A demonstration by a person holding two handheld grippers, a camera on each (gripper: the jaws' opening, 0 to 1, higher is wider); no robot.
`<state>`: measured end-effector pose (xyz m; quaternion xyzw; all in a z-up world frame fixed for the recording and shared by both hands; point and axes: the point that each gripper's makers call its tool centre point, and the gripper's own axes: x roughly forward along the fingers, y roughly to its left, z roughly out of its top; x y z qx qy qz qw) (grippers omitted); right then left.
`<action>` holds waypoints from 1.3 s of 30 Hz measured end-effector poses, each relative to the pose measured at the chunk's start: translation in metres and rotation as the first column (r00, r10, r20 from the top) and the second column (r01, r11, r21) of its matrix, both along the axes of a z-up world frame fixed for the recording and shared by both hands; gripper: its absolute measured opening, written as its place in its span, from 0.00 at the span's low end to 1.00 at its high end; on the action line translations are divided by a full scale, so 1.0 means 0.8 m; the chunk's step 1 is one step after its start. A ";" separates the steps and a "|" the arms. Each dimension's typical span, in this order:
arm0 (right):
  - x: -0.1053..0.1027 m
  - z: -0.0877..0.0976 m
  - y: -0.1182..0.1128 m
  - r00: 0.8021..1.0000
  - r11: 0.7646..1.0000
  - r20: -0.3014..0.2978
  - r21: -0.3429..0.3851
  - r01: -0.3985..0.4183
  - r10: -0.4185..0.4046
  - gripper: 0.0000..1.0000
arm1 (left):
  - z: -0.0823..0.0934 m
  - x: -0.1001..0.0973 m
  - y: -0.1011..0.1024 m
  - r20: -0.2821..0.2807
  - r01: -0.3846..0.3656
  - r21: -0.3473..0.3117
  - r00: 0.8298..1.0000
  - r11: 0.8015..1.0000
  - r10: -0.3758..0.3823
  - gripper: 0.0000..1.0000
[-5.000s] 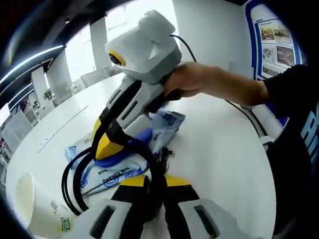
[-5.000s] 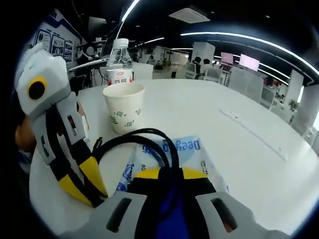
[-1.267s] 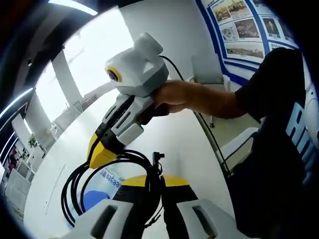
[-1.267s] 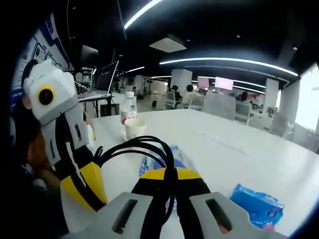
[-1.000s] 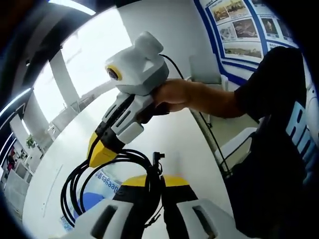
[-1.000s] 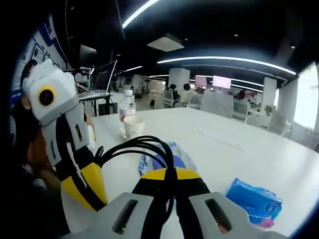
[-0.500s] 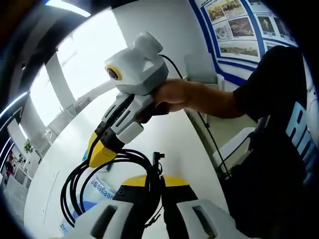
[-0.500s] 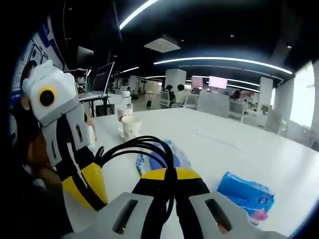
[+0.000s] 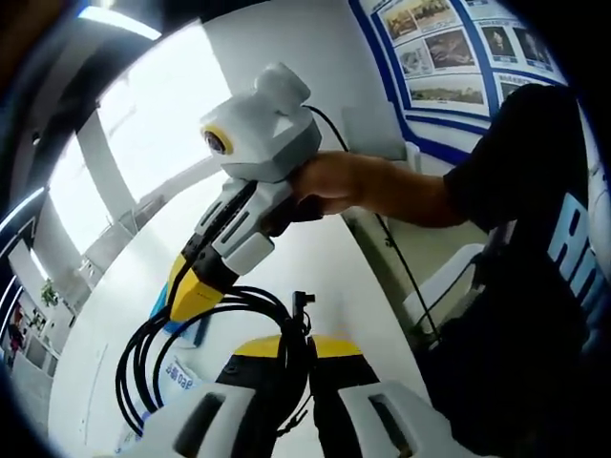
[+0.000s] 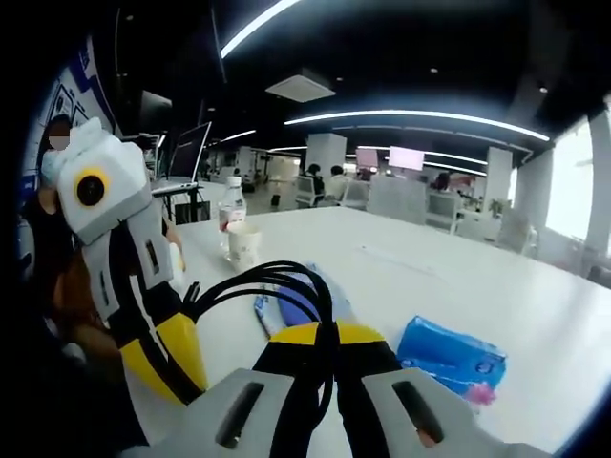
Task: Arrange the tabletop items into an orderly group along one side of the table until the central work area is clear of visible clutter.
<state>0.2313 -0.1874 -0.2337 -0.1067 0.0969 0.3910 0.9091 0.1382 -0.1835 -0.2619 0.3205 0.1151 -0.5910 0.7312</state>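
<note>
Both grippers grip one coil of black cable (image 9: 153, 353) held above the white table (image 10: 458, 277). The left gripper (image 9: 294, 358) has its jaws closed on a bundle of the loops; the right gripper (image 10: 320, 348) likewise has its jaws closed on the cable. On the table in the right gripper view: a paper cup (image 10: 242, 243) just beside a water bottle (image 10: 229, 218), a wipes pack (image 10: 296, 301) below the coil, and a blue tissue pack (image 10: 449, 358) near the edge
</note>
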 end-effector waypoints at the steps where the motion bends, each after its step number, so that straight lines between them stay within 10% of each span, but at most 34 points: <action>1: -0.001 0.000 -0.002 1.000 1.000 0.000 0.000 0.003 -0.003 0.01 | 0.000 -0.001 -0.002 -0.001 0.005 -0.003 1.000 1.000 -0.005 0.07; 17: 0.003 0.000 -0.026 0.999 0.999 0.001 -0.006 0.042 -0.042 0.01 | 0.000 -0.002 -0.020 0.005 0.036 0.001 0.999 0.999 -0.036 0.07; 39: 0.014 -0.064 -0.042 0.992 0.995 -0.090 -0.051 0.081 -0.085 0.01 | -0.052 0.004 -0.035 -0.067 0.046 -0.034 0.997 0.998 -0.048 0.07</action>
